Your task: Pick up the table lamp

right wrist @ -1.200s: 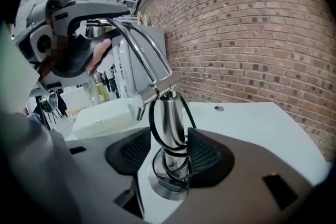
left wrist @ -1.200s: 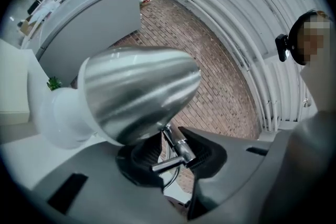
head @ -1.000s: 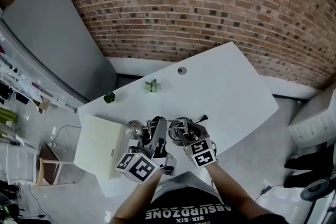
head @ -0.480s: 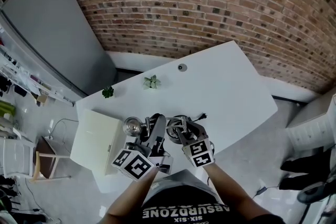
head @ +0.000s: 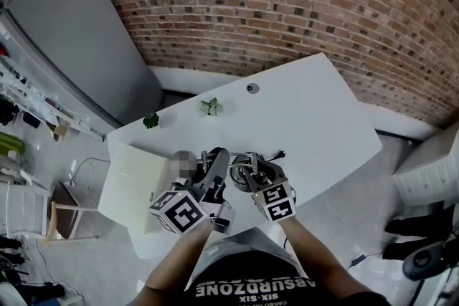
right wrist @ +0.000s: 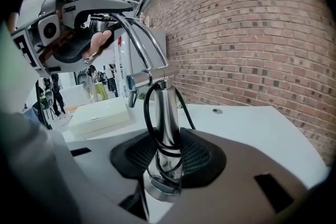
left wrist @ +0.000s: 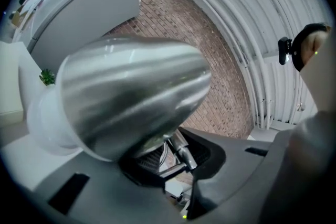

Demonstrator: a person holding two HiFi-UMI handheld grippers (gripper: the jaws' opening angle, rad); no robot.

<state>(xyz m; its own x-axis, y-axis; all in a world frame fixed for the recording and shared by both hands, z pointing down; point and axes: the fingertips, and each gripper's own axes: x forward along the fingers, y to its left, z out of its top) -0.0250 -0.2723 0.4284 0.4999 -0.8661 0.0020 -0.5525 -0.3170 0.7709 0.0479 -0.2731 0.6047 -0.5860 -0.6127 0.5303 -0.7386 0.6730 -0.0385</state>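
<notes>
Table lamp sits at the near edge of the white counter, directly in front of the person, with both tools on it. I can't tell whether its base rests on the counter or is clear of it.

Left hand-held gripper: jaws drawn in close, pinching the thin chrome neck just behind the shade. The shade is brushed metal and cone-shaped. It fills most of the left gripper view, wide end toward that view's left.

Right hand-held gripper: jaws set wider, pinching the upright chrome stem low down, a pad against each side. A black cord loops round the stem between the jaws. From the top of the stem a curved chrome arm rises toward the left hand-held gripper, which shows at the upper left of the right gripper view.

Elsewhere on the counter:
- A cream box lies at the left end, just beside the left hand-held gripper.
- A dark green potted plant and a paler potted plant stand near the far edge, well apart from the lamp.

A brick wall runs behind the counter.
</notes>
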